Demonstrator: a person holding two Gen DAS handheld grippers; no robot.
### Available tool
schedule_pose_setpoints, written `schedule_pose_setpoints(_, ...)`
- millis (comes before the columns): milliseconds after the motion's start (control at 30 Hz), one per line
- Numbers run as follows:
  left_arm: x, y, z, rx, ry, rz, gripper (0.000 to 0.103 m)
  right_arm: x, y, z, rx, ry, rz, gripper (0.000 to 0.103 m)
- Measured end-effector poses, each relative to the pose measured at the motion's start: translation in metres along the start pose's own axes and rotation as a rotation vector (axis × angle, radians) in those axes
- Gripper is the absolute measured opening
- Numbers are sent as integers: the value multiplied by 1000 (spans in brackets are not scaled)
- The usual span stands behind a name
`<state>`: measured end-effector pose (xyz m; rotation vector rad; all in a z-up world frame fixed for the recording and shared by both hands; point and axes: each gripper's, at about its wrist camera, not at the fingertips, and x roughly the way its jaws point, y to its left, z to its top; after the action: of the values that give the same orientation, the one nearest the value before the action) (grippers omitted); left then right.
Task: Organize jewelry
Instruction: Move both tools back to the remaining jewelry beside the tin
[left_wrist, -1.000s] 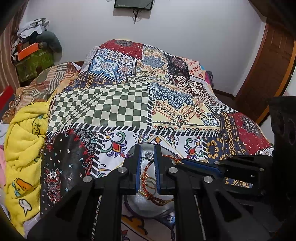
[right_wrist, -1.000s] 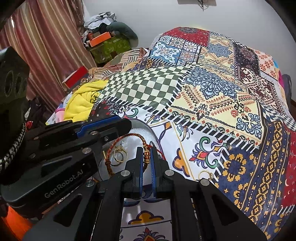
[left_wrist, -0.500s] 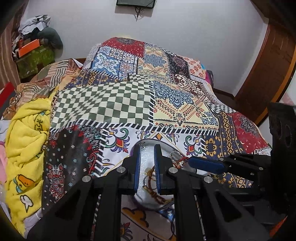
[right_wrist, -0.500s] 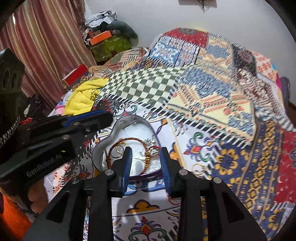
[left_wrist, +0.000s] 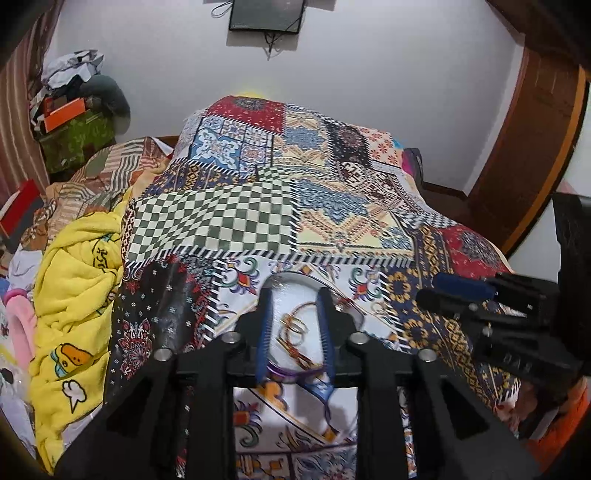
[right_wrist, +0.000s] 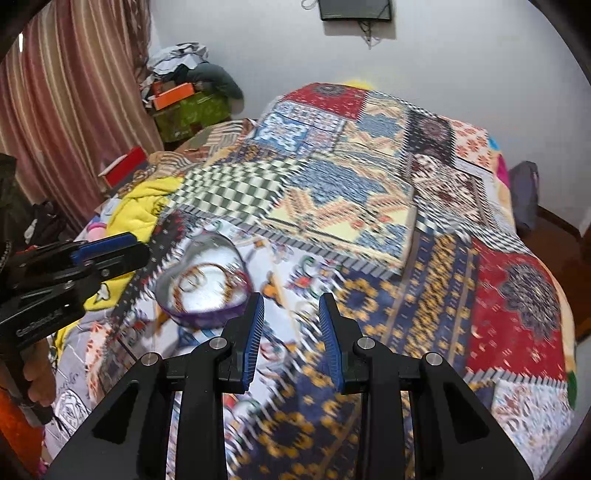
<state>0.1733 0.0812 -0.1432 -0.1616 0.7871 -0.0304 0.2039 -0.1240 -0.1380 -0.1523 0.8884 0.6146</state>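
Observation:
A heart-shaped silver jewelry box (right_wrist: 207, 284) with a purple rim sits on the patchwork bedspread (right_wrist: 369, 206). Inside lie a red-and-gold bracelet (right_wrist: 192, 277) and gold rings (left_wrist: 295, 325). In the left wrist view the box (left_wrist: 291, 291) lies between the fingers of my open left gripper (left_wrist: 294, 314), which hovers over it and holds nothing. My right gripper (right_wrist: 291, 314) is open and empty, to the right of the box and above the bedspread. The right wrist view is blurred by motion. Each gripper shows in the other's view: right (left_wrist: 458, 291), left (right_wrist: 107, 251).
A yellow blanket (left_wrist: 74, 291) lies bunched at the bed's left edge. Boxes and clothes (right_wrist: 184, 99) are stacked in the far left corner by a striped curtain (right_wrist: 74, 92). A wooden door (left_wrist: 535, 147) stands at the right. The bed drops off at the right side.
The right gripper let go of the bracelet, which now lies in the box, opened, and swung away to the right. The left gripper opened too and drew back a little.

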Motion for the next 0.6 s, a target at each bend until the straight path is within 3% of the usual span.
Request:
schedule_pose_setpoints(300,10,-40,-21,51,65,-57,25,-5,-23,-24,18,42,-35,28)
schedule_pose_setpoints(600,54,-68,-42,60,186,-99,25,6,-44,-37,47,83,-31,28)
